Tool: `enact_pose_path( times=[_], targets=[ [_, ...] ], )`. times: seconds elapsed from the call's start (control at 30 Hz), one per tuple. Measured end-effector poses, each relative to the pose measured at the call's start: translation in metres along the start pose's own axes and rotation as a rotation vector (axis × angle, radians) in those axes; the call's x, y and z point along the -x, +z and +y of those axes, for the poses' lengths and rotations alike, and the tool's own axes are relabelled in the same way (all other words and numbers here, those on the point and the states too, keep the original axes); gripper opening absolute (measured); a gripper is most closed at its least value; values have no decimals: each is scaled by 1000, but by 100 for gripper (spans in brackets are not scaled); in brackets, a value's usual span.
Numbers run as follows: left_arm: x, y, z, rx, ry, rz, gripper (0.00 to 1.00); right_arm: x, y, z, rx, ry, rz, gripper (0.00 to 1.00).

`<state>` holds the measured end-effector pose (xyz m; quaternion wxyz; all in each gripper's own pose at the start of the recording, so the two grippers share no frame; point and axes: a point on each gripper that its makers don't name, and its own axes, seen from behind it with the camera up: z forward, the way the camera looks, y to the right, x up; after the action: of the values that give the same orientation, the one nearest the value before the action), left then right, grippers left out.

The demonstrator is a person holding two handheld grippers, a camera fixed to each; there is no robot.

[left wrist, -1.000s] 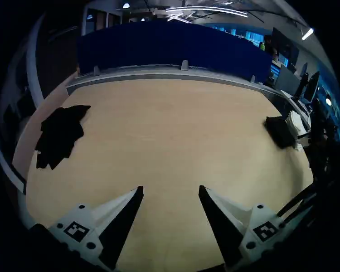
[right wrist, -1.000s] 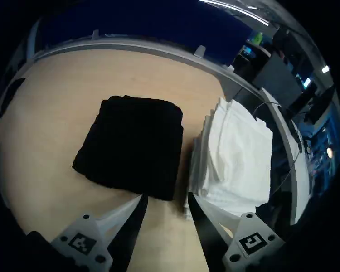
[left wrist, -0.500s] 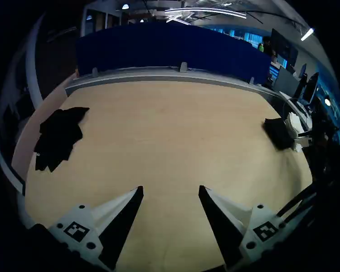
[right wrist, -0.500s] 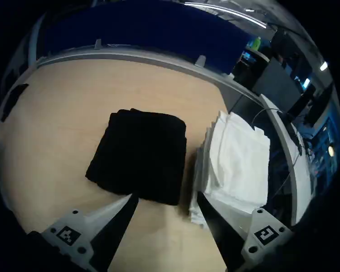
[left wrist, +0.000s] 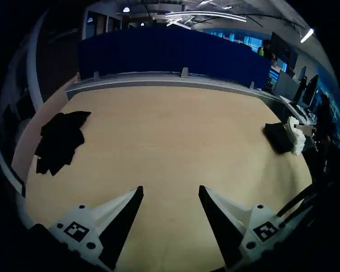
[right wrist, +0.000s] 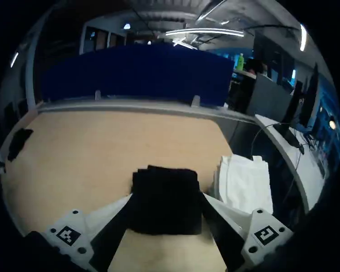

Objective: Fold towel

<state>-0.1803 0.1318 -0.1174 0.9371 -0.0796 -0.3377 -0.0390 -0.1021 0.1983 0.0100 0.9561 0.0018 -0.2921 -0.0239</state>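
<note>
A folded black towel (right wrist: 166,201) lies on the wooden table (right wrist: 102,145), right between the fingers of my right gripper (right wrist: 166,206). That gripper is spread wide; the towel hides both fingertips, and I cannot see them pressing on it. A stack of folded white towels (right wrist: 245,188) lies just right of it. Far off at the left edge lies a crumpled black towel (right wrist: 18,140). My left gripper (left wrist: 170,190) hovers open over bare wood, with the crumpled black towel (left wrist: 59,140) ahead on its left and the folded black towel (left wrist: 278,137) and the white stack (left wrist: 297,136) at its far right.
A blue partition (left wrist: 170,50) on a grey rail (left wrist: 170,81) closes the table's far edge. Desks with monitors (right wrist: 301,104) and cables stand beyond the right edge. Bare wood stretches wide between the crumpled towel and the folded ones.
The right gripper dropped low and levelled out, so the folded black towel now sits between its fingers instead of ahead of them. The left gripper barely moved.
</note>
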Motion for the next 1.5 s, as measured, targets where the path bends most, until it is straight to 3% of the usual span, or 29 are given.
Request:
enact_pose_path(
  times=[0.2, 0.4, 0.57, 1.0, 1.2, 1.3, 1.5],
  targets=[
    [-8, 1, -1, 8, -3, 25, 90, -41, -19, -26, -34, 65, 148, 100],
    [-23, 3, -4, 11, -8, 73, 90, -67, -40, -42, -19, 118, 259, 100],
    [-42, 4, -7, 6, -19, 142, 90, -74, -52, -63, -31, 121, 292, 100],
    [-112, -3, -26, -22, -51, 366, 90, -115, -89, -127, -39, 58, 398, 100],
    [-141, -8, -41, -40, -75, 473, 90, -127, -102, -149, -15, 35, 439, 100],
    [-150, -9, -48, -54, -83, 516, 90, -129, -106, -157, 4, 34, 453, 100],
    [-159, -8, -48, -47, -75, 570, 90, -129, -106, -176, 4, 23, 445, 100]
  ],
)
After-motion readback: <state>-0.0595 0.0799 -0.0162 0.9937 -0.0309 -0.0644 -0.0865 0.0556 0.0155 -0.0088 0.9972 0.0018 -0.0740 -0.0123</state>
